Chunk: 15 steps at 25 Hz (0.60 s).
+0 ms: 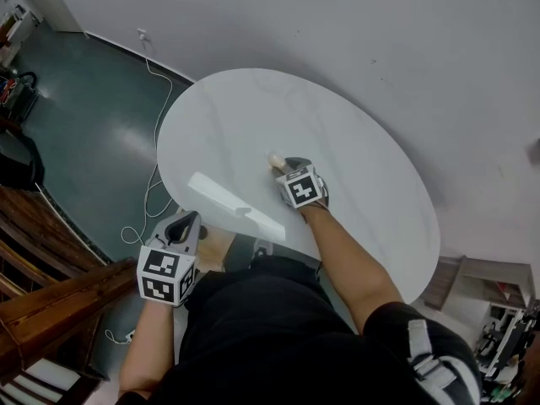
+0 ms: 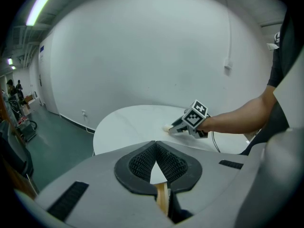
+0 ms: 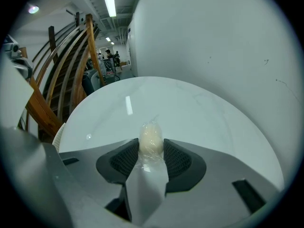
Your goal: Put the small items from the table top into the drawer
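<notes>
Wrapped cream ball [image 1: 274, 159]: lying on the round white counter [image 1: 363, 133], close to its middle, sealed in clear film. Pinched there by the right tongs [image 1: 283, 166], with one ribbed black pad [image 3: 176, 159] against each flank of the ball in the right gripper view. Tips angled down toward 11 o'clock in the head view. Reached from 5 o'clock by a bare forearm [image 1: 346, 260] stretched over the counter.

Left tongs [image 1: 187, 223]: pressed together at the tips and holding nothing, at 7 o'clock from the ball, just off the counter's near rim. Just beside them at 3 o'clock, below the rim, a patch of light wood [image 1: 215, 250]; impossible to tell what it belongs to. From the left gripper view, right tongs and ball up at 1 o'clock, well apart, with only white counter top between.

On the counter between the two tongs, a bright strip of glare [image 1: 236, 201]. White wall [image 1: 380, 40] from 12 to 3 o'clock. Dark green floor [image 1: 84, 116] at 9 to 10 o'clock, crossed by a white cable [image 1: 153, 184] trailing from a wall socket [image 1: 142, 35] past the counter's left rim. Dark wooden rails [image 1: 42, 251] at 8 o'clock, well apart from the counter. In the right gripper view, curved wooden rails at 10 o'clock beneath a ceiling strip light [image 3: 109, 3].
</notes>
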Motion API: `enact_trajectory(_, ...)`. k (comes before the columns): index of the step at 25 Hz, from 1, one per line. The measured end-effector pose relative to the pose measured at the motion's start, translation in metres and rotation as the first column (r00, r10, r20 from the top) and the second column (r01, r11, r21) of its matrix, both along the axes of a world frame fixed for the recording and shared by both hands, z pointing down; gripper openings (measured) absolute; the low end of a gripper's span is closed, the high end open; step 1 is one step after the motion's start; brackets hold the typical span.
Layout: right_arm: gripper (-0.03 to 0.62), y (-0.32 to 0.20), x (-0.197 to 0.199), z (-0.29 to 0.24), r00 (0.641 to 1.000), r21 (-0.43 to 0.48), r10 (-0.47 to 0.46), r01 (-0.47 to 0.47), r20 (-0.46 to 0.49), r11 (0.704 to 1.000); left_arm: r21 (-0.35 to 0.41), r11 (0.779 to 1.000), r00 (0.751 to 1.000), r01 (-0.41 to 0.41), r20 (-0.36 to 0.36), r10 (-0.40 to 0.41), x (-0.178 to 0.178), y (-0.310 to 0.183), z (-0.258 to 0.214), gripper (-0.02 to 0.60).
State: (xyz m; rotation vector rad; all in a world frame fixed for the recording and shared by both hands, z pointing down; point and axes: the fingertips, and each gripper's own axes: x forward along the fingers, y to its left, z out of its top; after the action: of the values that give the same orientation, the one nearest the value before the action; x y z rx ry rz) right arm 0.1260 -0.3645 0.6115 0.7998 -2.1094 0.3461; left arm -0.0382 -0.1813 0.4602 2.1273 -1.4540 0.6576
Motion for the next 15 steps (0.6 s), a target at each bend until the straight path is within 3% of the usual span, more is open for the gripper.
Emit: enact_trajectory(15,0.160,0.038,-0.020,-0.042,0.997,0.029,0.016,-0.018,0.070,0.999,0.034,0.999,0.999,-0.041,-0.011,0.041,-0.016,0.015,-0.005,0.015)
